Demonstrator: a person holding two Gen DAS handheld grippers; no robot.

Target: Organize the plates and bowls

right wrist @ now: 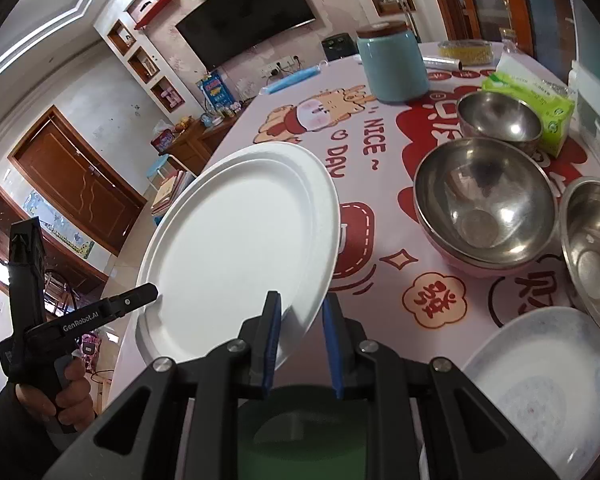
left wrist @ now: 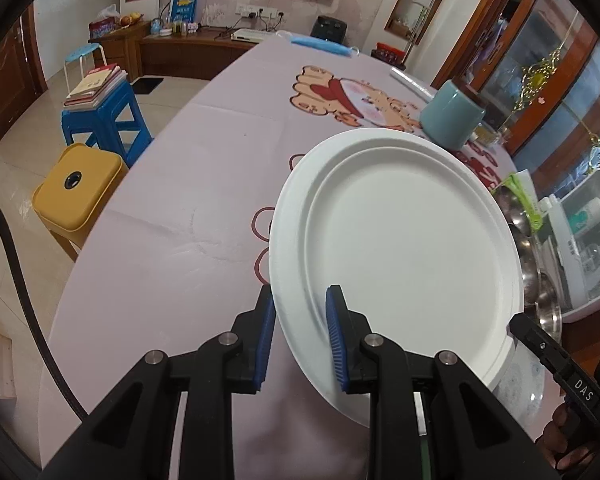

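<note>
A: Describe the room and the work surface.

B: Living room with a tiled floor. A dark television [right wrist: 246, 16] hangs on the far wall above a wooden cabinet [left wrist: 172, 50]. A blue stool [left wrist: 108, 120] carrying books and a yellow stool [left wrist: 78, 186] stand beside the table [left wrist: 188, 184], whose cloth is pale pink with red cartoon prints.

A: Items on the table?

B: A teal canister [right wrist: 392, 66] at the far end, a green tissue pack [right wrist: 540, 106], three steel bowls [right wrist: 484, 196] grouped on the right, and a patterned plate [right wrist: 540, 376] lying flat at the near edge.

A: Location of the white plates [right wrist: 240, 248]?

B: Two stacked white plates, tilted and lifted clear of the cloth, suspended between the two tools above the table's near side.

A: Left gripper [left wrist: 300, 340] condition?

B: Jaws nearly closed, blue pads clamped on the stack's near-left rim, one pad on each face.

A: Right gripper [right wrist: 302, 344] condition?

B: Also narrowly set and clamping the stack's rim at its lower right edge. In its view, a hand [right wrist: 68, 384] grips the handle of the left tool.
</note>
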